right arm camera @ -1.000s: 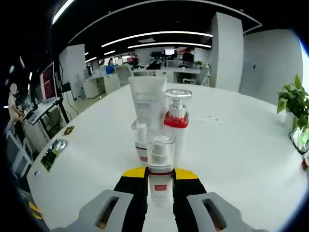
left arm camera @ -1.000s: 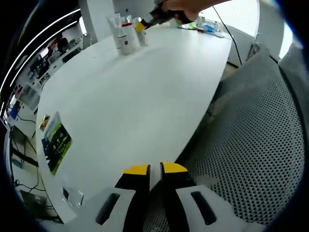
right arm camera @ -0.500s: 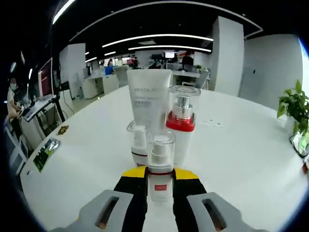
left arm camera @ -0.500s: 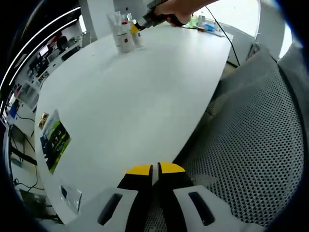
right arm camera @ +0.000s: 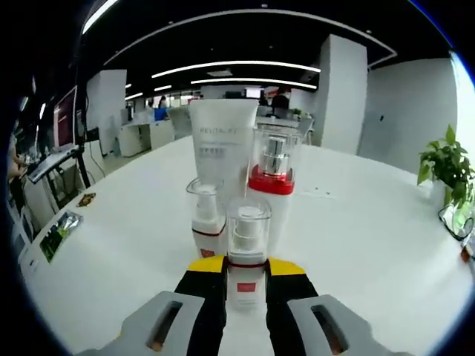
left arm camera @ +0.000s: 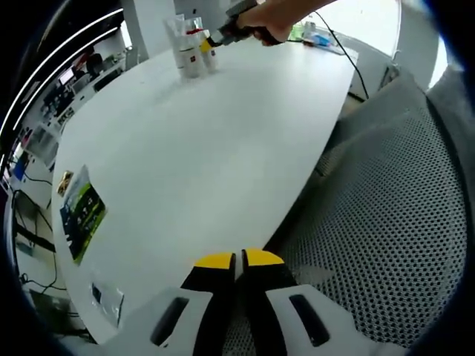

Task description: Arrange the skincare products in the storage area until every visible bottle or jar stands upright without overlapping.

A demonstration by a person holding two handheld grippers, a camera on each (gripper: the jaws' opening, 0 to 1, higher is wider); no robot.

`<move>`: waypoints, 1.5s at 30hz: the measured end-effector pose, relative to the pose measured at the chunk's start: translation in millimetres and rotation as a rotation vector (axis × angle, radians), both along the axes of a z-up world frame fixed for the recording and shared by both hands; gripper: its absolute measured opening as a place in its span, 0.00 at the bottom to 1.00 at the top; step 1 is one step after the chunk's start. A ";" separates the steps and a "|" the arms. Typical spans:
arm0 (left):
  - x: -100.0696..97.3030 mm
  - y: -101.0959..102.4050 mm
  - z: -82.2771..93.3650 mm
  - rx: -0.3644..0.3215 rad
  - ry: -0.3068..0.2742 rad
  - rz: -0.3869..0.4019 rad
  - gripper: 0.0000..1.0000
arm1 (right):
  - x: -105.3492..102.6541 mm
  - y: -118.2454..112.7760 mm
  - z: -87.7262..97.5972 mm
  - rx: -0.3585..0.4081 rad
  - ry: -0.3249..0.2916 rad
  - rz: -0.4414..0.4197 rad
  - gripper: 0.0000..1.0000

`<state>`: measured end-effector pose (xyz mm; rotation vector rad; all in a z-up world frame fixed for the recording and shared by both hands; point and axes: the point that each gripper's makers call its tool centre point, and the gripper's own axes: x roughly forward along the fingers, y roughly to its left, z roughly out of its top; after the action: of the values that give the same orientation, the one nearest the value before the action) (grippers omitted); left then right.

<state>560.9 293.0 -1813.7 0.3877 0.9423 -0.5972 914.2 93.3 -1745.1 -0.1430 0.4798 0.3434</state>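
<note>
Standing upright on the white counter (right arm camera: 356, 245), a clear-capped pump bottle (right arm camera: 247, 256) sits clenched in the right gripper (right arm camera: 246, 268), hiding part of the red-collared bottle (right arm camera: 272, 185) behind; left gripper (left arm camera: 237, 259) closed, empty.

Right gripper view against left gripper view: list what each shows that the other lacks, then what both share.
The right gripper view alone gives the close look: the right gripper shut on a small pump bottle, with a second small bottle, a red-collared bottle and a white tube upright behind it, plus a potted plant.

The left gripper view alone has the left gripper shut, a mesh chair and a person's hand.

Both share the white table and the bottle cluster.
</note>
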 end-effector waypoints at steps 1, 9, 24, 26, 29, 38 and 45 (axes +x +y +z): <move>-0.2 0.2 -0.3 0.001 0.002 0.000 0.00 | -0.2 0.9 -0.3 -0.003 -0.002 -0.001 0.14; -0.5 0.6 -1.0 0.002 0.004 0.000 0.00 | -0.7 0.1 0.7 -0.014 0.000 -0.027 0.14; -1.4 1.3 -1.9 0.005 0.010 0.002 0.00 | -20.0 -2.4 -25.5 -0.016 0.156 -0.022 0.00; -1.5 1.3 -2.0 0.006 0.011 0.001 0.00 | -17.1 -3.2 -29.4 -0.036 0.161 -0.030 0.00; -1.7 1.6 -2.3 0.007 0.013 0.003 0.00 | -16.6 2.2 -27.3 0.012 0.155 -0.022 0.00; -2.0 1.8 -3.2 0.009 0.016 0.002 0.00 | -25.4 -9.3 -36.1 0.021 0.204 -0.052 0.07; -2.5 1.7 -3.6 0.010 0.019 0.000 0.00 | -8.5 -32.5 -20.3 0.003 0.161 -0.085 0.36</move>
<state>558.5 294.7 -1817.3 0.3913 0.9636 -0.5969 905.7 60.8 -1765.4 -0.0920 0.6422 0.2737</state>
